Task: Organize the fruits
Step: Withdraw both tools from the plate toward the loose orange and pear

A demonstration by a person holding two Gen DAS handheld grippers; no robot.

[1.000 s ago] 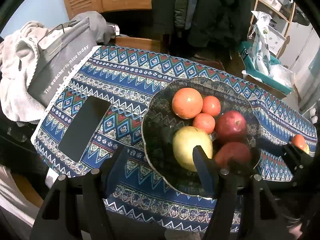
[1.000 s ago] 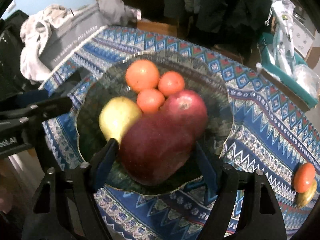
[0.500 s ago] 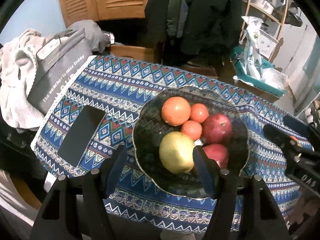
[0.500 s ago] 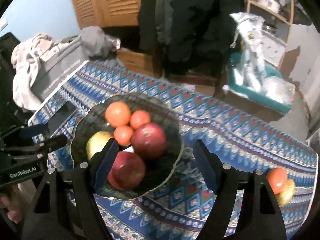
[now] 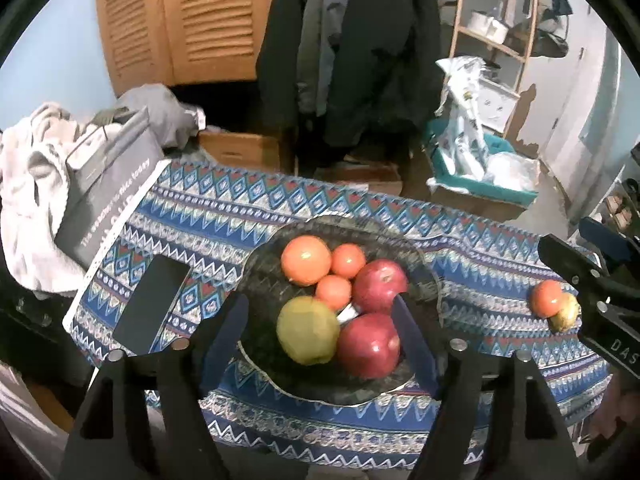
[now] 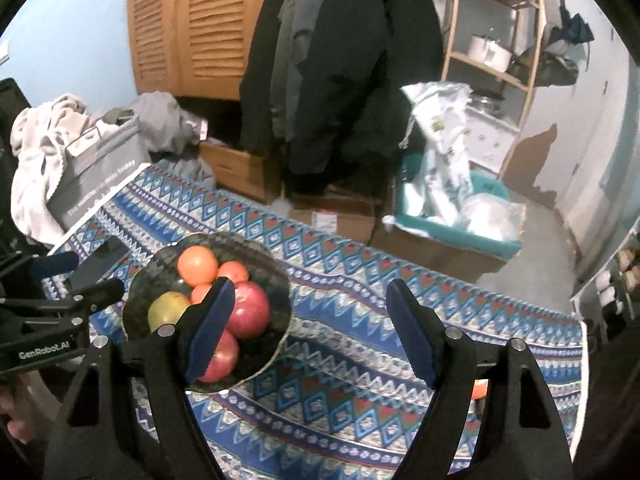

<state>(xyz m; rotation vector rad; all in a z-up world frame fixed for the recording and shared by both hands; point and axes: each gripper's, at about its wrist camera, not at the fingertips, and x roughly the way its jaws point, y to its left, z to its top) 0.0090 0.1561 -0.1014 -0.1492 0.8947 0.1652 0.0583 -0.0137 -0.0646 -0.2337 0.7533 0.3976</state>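
A dark glass bowl (image 5: 272, 276) on the patterned tablecloth holds a big orange (image 5: 306, 260), two small oranges (image 5: 348, 260), two red apples (image 5: 370, 344) and a yellow-green pear (image 5: 308, 330). My left gripper (image 5: 320, 336) is open and empty, above the bowl's near side. My right gripper (image 6: 310, 332) is open and empty, raised over the cloth to the right of the bowl (image 6: 280, 300). A loose orange (image 5: 546, 298) and a small pear (image 5: 565, 312) lie together on the cloth at the right; the orange (image 6: 479, 389) peeks out behind my right finger.
A black phone (image 5: 150, 306) lies on the cloth left of the bowl. A grey bag (image 5: 108, 188) and towels sit at the table's left end. Coats, cardboard boxes and a teal bin (image 5: 480, 184) stand beyond the far edge.
My right gripper let go of the red apple in the bowl, then rose and drew back to the right. My left gripper also pulled up and back from the bowl.
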